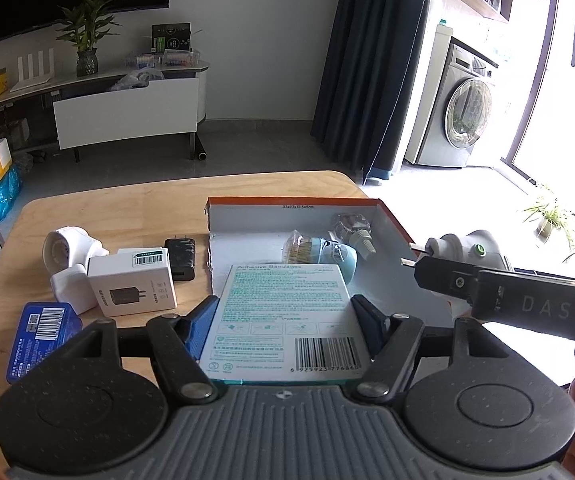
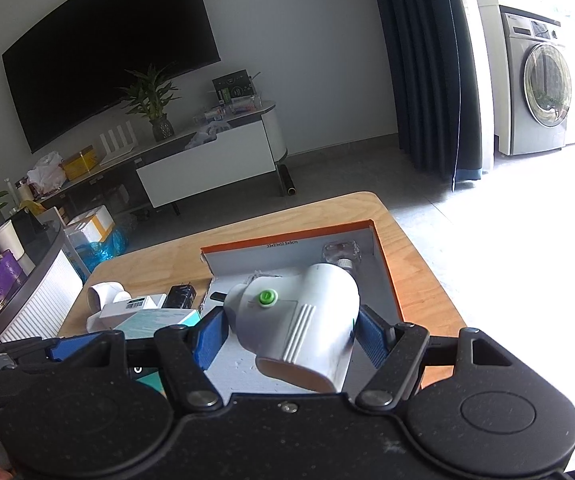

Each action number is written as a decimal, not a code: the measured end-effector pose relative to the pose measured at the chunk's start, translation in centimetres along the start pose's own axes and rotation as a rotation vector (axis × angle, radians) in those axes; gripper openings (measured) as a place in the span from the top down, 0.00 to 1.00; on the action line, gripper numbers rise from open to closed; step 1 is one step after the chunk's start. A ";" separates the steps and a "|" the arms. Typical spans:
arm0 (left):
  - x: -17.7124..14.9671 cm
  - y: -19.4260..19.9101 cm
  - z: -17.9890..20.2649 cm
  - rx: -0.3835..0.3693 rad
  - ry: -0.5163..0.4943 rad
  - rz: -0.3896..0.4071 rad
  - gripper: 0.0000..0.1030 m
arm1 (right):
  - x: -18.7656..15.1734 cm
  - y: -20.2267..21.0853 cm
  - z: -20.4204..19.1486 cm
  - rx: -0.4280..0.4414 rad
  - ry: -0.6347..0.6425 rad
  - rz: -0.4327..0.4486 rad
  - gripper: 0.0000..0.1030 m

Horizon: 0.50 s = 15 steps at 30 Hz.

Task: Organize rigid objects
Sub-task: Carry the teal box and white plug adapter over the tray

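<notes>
Both loads poised over open tray (image 1: 391,216), frame centre: left hand-held gripper (image 1: 283,316) clamps bandage box (image 1: 283,316), long axis pointing away; right hand-held gripper (image 2: 291,332) clamps white device (image 2: 299,316), nearer tray's right wall.

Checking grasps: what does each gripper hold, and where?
Left gripper clamps the bandage box by its side edges; right gripper clamps the white device across its body.

Black linkage arms, blue ribbed fingers (image 2: 372,341), grey ridged housing.

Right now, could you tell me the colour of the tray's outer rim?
Orange, on the tray; clearest in the left wrist view.
</notes>
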<state>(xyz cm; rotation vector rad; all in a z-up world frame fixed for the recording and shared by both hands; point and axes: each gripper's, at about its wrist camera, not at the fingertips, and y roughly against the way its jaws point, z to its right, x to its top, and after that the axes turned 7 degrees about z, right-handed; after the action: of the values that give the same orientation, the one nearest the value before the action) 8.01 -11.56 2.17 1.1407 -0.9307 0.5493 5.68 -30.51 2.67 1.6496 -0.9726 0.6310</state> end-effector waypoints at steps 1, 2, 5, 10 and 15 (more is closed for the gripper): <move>-0.1 0.0 0.1 0.000 -0.001 -0.001 0.31 | 0.0 0.0 0.0 -0.001 -0.001 -0.001 0.19; -0.1 -0.1 0.1 -0.001 -0.002 -0.002 0.31 | -0.1 -0.1 0.1 -0.003 -0.002 -0.003 0.19; -0.1 -0.2 0.3 -0.004 -0.007 -0.005 0.31 | -0.1 -0.3 0.3 -0.005 -0.006 -0.005 0.19; -0.2 -0.5 0.6 -0.007 -0.013 -0.011 0.31 | -0.2 -0.5 0.5 -0.012 -0.012 -0.009 0.19; -0.2 -0.8 0.9 -0.012 -0.022 -0.017 0.31 | -0.2 -1.0 0.7 -0.018 -0.017 -0.017 0.19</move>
<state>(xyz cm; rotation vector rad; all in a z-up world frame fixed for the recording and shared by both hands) 8.18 -12.66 1.67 1.1448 -0.9411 0.5171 6.33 -31.03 1.76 1.6484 -0.9725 0.5959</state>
